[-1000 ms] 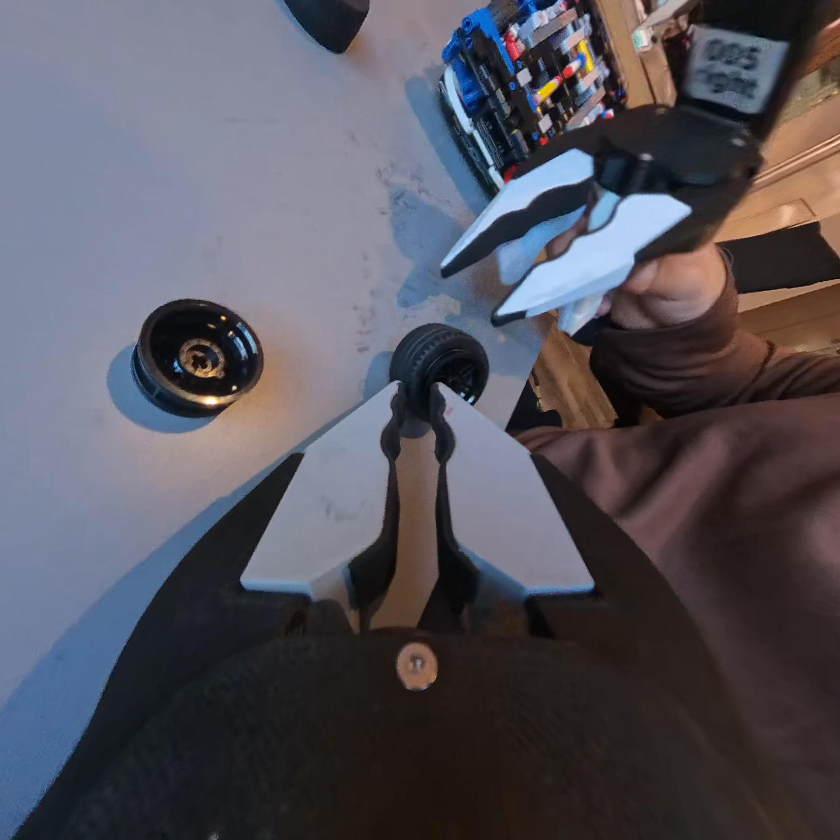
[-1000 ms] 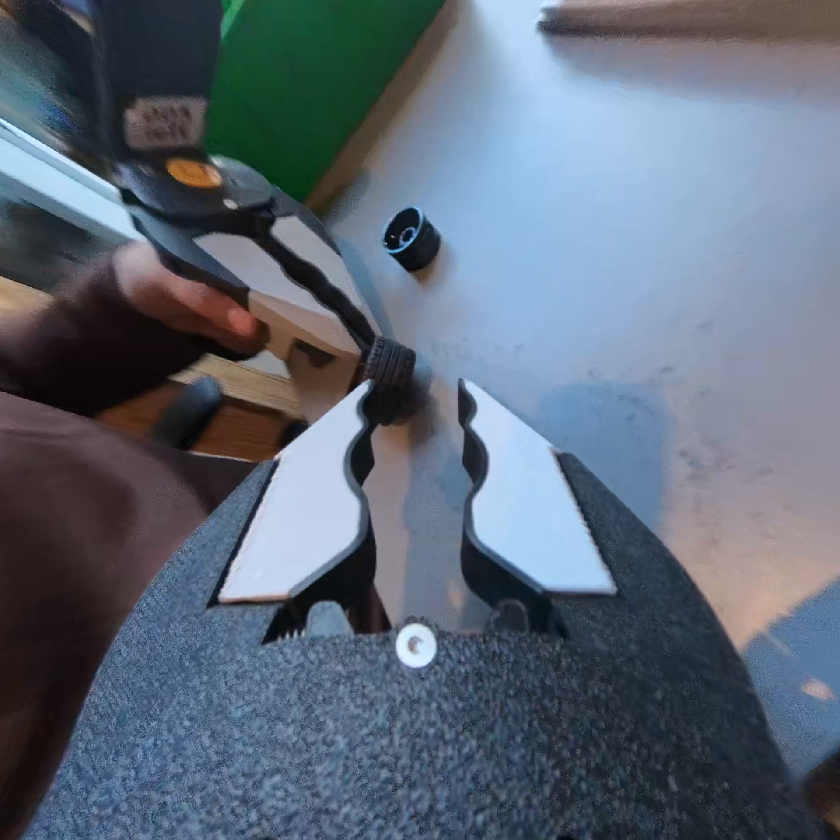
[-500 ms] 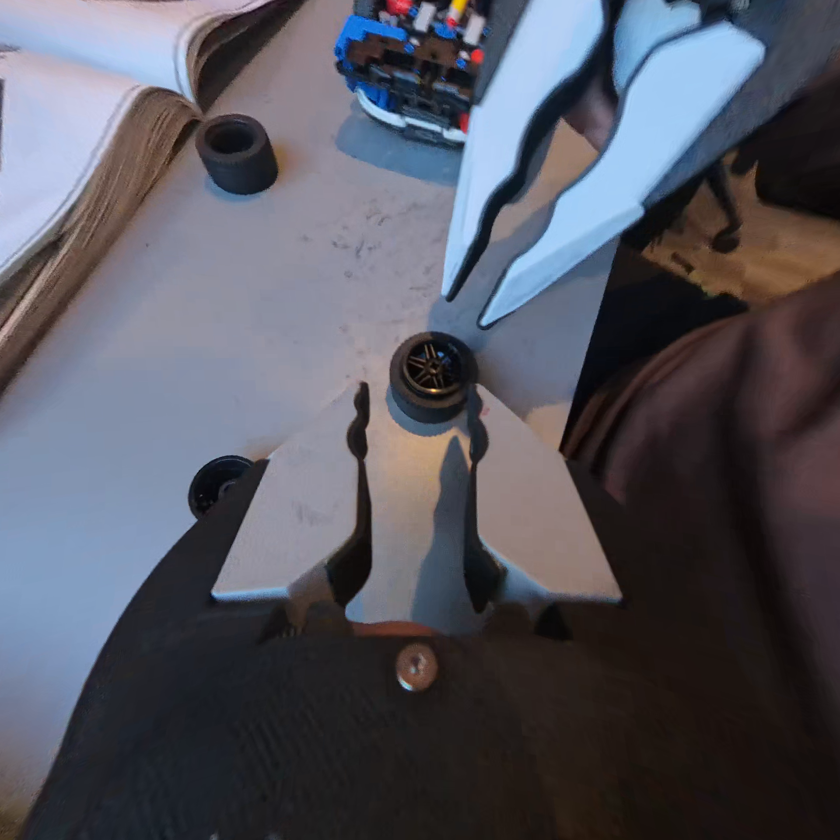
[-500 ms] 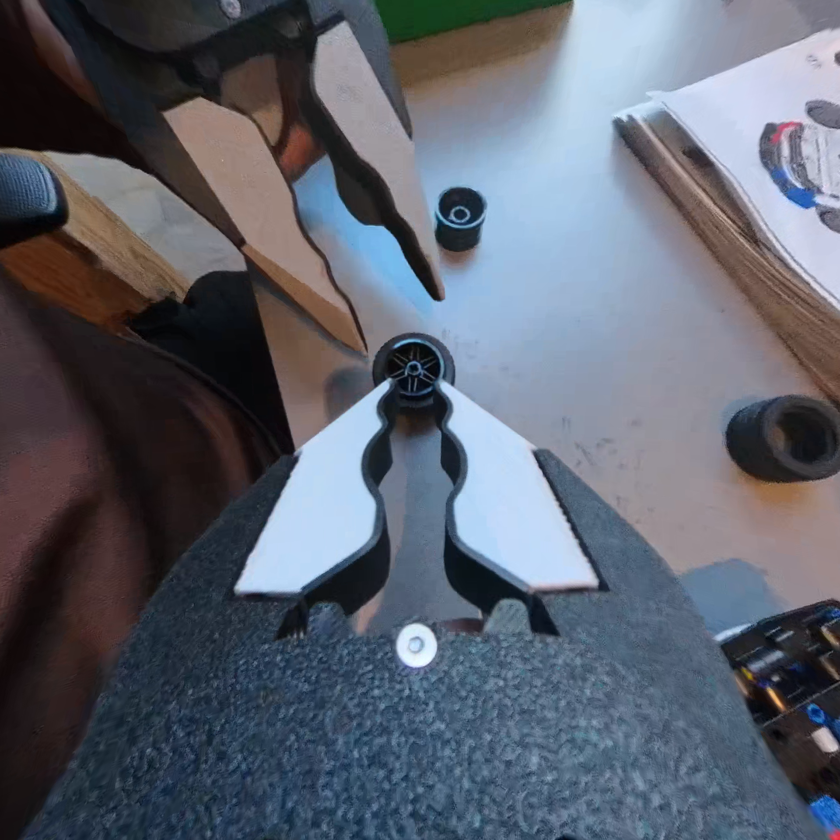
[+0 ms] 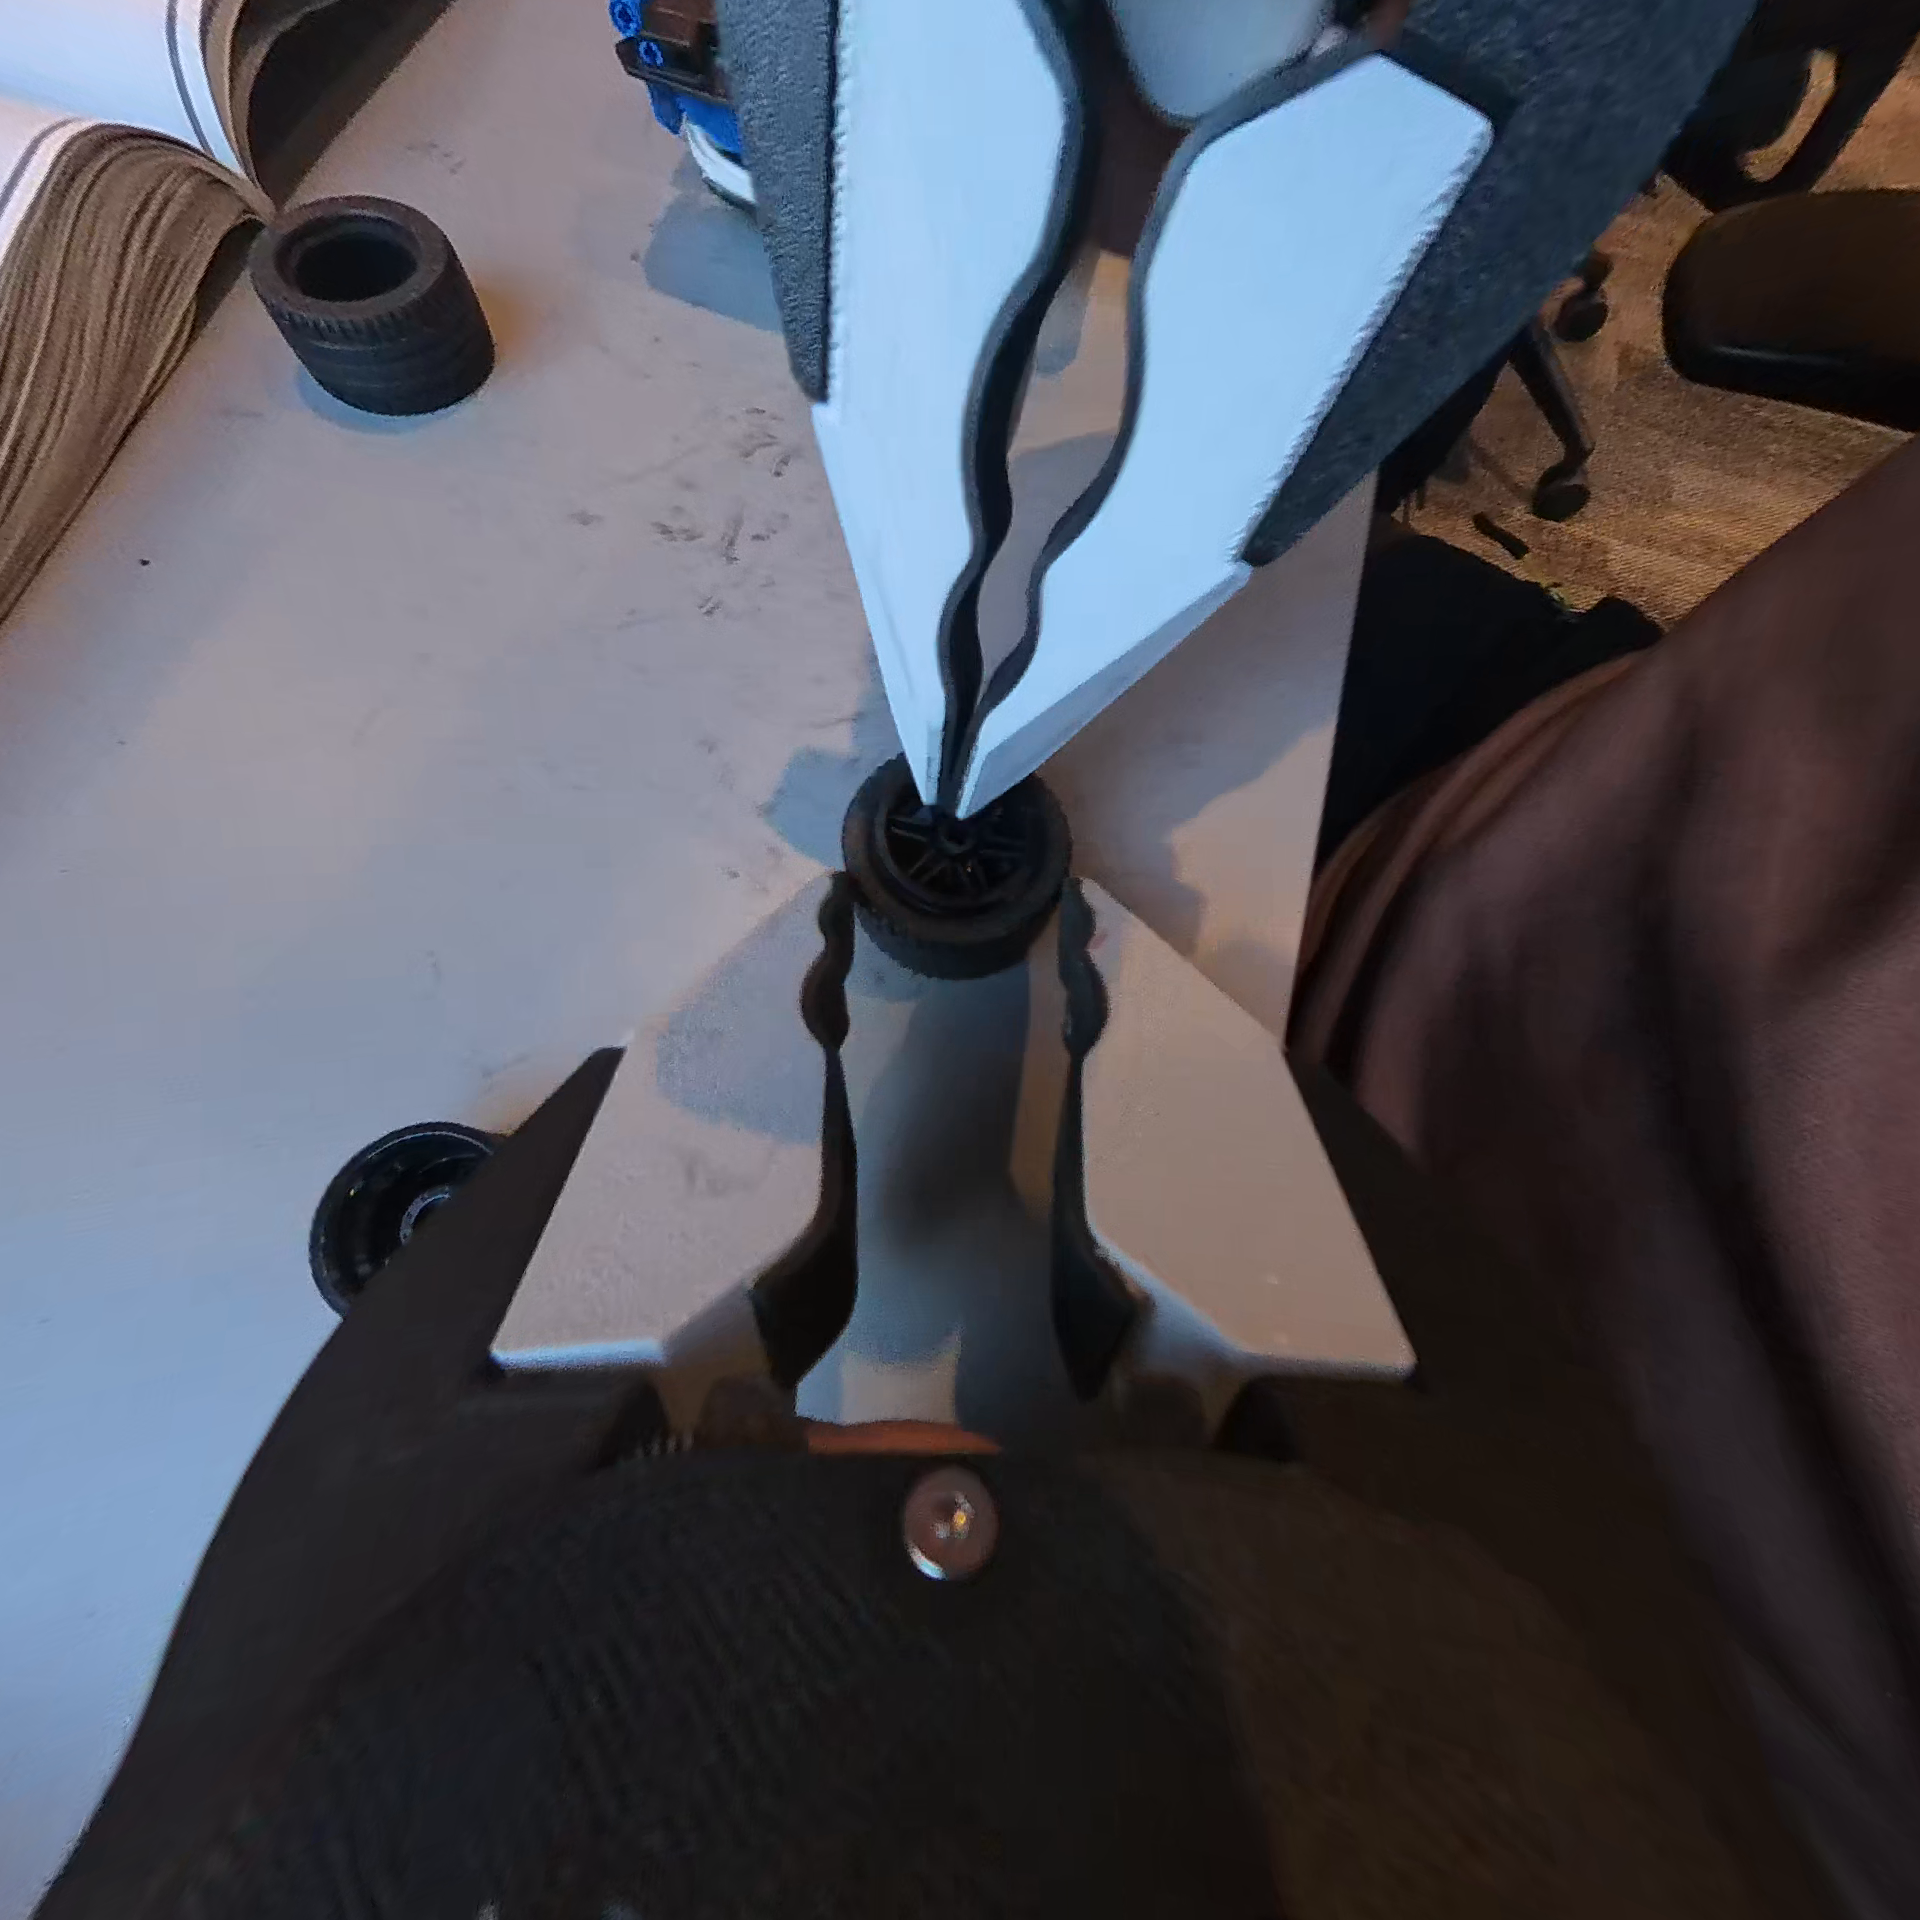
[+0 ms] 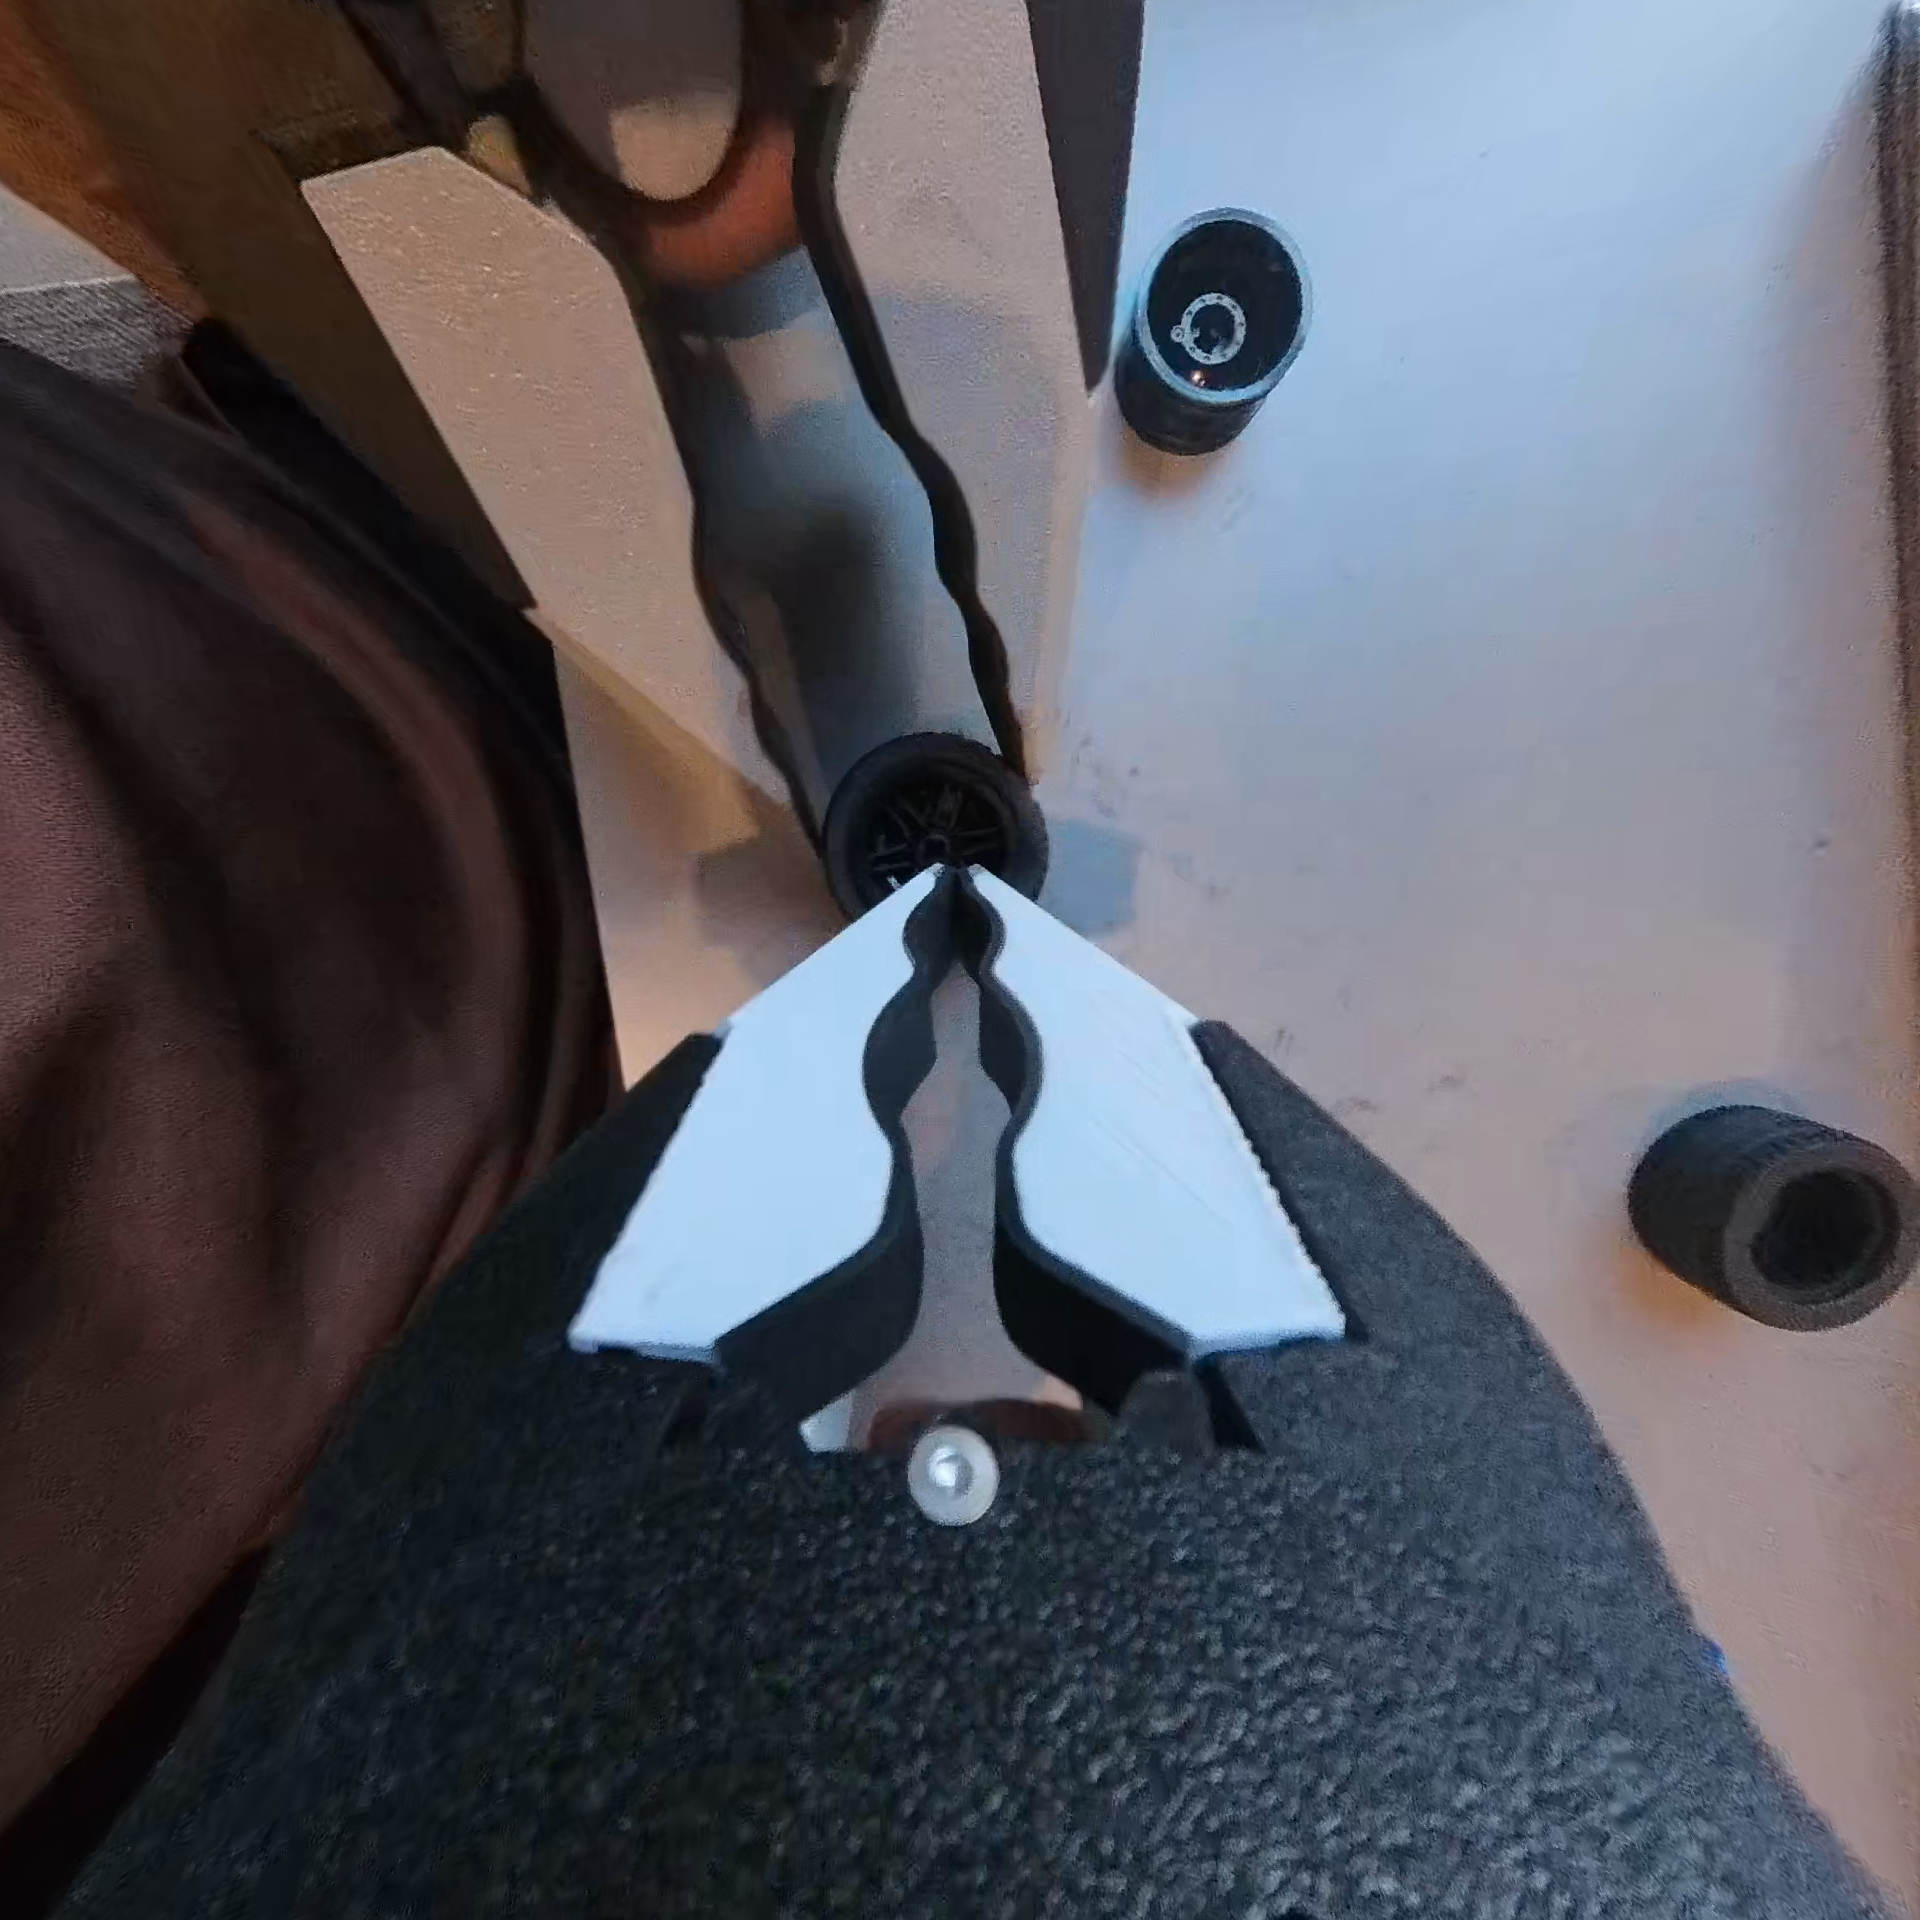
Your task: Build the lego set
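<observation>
A small black wheel (image 5: 951, 862), a tyre with a spoked rim, lies flat on the pale table near its right edge. My left gripper (image 5: 951, 909) has one finger on each side of the tyre and is shut on it. My right gripper (image 6: 951, 878) is shut, and its joined tips rest on the near side of the rim's spoked face. It comes down from the top in the left wrist view (image 5: 940, 795). The wheel also shows in the right wrist view (image 6: 935, 821), between the left gripper's fingers.
A loose black tyre (image 5: 369, 301) stands by an open instruction book (image 5: 94, 260). A second black rim (image 5: 390, 1216) lies to the left. The blue lego car (image 5: 686, 94) is at the back. The table edge (image 5: 1330, 831) and a brown sleeve are on the right. Both grippers' tips are close together, under 4 cm apart.
My right gripper has closed and dropped onto the rim's face. My left gripper, open around the wheel half a second ago, now grips the tyre's sides. The wheel lies flat.
</observation>
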{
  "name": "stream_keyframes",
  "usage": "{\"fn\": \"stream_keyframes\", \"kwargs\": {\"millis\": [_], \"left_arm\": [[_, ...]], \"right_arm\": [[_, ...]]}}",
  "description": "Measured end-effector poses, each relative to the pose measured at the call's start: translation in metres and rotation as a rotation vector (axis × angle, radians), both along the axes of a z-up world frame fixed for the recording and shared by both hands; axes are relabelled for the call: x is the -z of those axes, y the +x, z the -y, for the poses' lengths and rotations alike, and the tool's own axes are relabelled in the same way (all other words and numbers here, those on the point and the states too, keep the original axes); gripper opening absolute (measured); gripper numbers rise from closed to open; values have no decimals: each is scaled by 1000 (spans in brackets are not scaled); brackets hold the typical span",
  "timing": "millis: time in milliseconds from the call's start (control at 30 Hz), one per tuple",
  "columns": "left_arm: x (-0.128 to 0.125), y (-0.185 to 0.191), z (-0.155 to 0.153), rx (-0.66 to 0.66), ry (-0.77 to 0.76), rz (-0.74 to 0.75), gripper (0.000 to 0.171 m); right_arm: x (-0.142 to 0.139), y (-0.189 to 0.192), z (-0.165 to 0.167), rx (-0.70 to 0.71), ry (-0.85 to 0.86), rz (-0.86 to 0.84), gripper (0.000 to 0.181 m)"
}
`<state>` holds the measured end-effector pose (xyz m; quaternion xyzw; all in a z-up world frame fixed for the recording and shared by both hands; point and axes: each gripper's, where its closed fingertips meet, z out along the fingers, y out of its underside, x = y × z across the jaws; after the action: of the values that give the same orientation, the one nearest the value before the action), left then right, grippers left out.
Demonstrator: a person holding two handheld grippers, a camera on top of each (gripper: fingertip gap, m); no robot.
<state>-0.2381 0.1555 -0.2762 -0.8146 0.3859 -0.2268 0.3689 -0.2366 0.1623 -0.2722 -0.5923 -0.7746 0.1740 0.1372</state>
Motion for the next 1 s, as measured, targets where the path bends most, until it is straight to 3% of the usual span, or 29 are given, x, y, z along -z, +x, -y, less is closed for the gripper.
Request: {"fn": "stream_keyframes", "kwargs": {"millis": [100,367,467,600,1000], "left_arm": [[0,0,0,0,10,-9,37],[-4,-1,-1,-9,49,-5,37],[-37,5,6,13,143,167,9],[-12,-8,-6,-47,70,-31,0],[-6,1,-1,3,15,-120,0]], "right_arm": [[1,0,1,30,-101,34,0],[3,1,1,-9,-83,157,0],[3,2,1,13,-86,141,0],[3,1,1,33,-135,124,0],[3,0,1,41,-112,124,0]]}}
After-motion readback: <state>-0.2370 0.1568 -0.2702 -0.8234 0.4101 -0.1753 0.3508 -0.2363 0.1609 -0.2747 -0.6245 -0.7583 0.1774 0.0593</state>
